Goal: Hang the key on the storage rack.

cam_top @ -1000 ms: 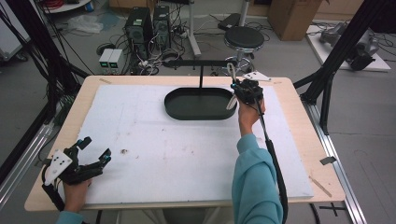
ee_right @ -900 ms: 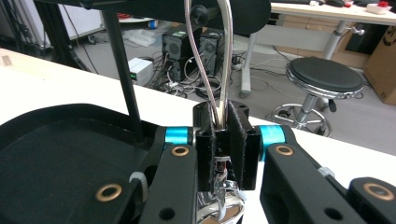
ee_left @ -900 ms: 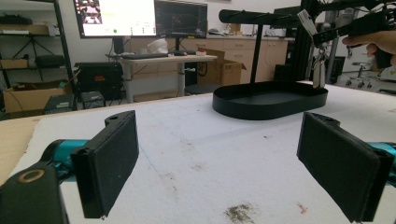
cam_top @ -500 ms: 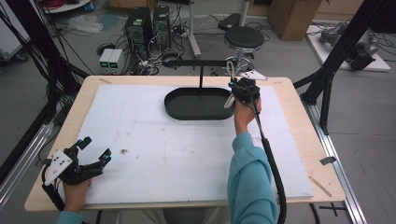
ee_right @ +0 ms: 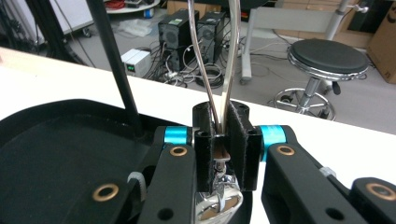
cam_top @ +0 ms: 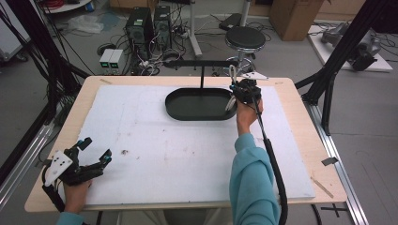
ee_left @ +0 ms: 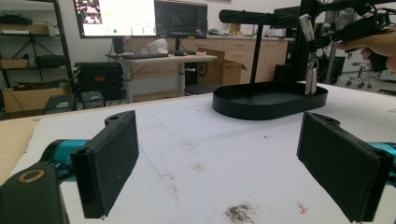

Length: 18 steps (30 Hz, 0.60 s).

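Note:
A black oval tray [cam_top: 174, 110] [ee_left: 261, 110] [ee_right: 46, 114] stands at the back of the white mat, with a thin post [ee_right: 114, 65] that carries a black crossbar [cam_top: 202, 62] [ee_left: 252, 17]. My right gripper [cam_top: 237, 89] [ee_right: 222, 119] hovers over the tray's right end, just below the bar's right tip. It is shut on a silver wire loop [ee_right: 231, 56] [cam_top: 232, 71] that rises above the pads, and a small metal clasp [ee_right: 219, 198] [ee_left: 310, 79] hangs beneath them. My left gripper [cam_top: 96, 150] [ee_left: 217, 154] rests open at the mat's near left corner, nothing between its pads.
The white mat [cam_top: 187, 150] covers most of a wooden table [cam_top: 300, 117]. Black frame struts [cam_top: 328, 89] rise at both table sides. A stool [cam_top: 245, 37] [ee_right: 327, 58], computer towers [cam_top: 145, 23] and cables lie on the floor behind. The right gripper's cable [cam_top: 272, 159] trails along the sleeve.

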Each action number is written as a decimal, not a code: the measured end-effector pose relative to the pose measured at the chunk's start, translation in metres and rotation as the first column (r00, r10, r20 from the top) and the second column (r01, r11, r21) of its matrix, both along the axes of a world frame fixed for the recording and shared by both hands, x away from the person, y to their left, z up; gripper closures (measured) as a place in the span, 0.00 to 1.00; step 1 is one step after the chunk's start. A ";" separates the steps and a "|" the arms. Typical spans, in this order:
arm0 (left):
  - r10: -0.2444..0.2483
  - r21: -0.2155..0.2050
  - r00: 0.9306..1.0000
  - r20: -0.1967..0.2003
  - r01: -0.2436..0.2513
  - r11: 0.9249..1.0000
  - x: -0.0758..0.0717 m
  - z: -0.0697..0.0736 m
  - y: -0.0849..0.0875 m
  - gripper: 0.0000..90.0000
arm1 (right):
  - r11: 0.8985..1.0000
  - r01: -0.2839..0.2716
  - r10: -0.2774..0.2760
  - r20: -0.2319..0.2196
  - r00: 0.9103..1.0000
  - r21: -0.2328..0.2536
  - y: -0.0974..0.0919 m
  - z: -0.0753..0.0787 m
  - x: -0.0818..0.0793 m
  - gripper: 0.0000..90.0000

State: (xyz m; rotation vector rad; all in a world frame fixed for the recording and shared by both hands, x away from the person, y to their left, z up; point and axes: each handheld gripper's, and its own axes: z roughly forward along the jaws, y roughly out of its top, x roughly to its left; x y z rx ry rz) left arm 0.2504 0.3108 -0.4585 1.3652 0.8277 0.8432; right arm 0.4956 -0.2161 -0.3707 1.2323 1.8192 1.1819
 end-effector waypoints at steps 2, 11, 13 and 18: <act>-0.001 0.002 1.000 0.002 0.001 1.000 0.000 0.000 0.000 0.15 | 1.000 -0.011 0.011 -0.006 1.000 -0.002 0.000 0.000 0.000 0.89; -0.001 0.001 1.000 0.003 0.001 1.000 0.000 0.000 0.000 0.15 | 0.998 -0.056 0.057 -0.028 0.998 0.028 -0.008 0.005 -0.001 0.51; 0.000 0.001 1.000 0.002 0.000 1.000 0.000 0.000 0.000 0.15 | 0.990 -0.096 0.103 -0.063 0.993 0.104 -0.012 0.008 -0.003 0.19; -0.001 0.002 1.000 0.002 0.001 1.000 0.000 0.000 0.000 0.15 | 0.975 -0.159 0.162 -0.011 0.987 0.155 -0.019 0.014 -0.018 0.02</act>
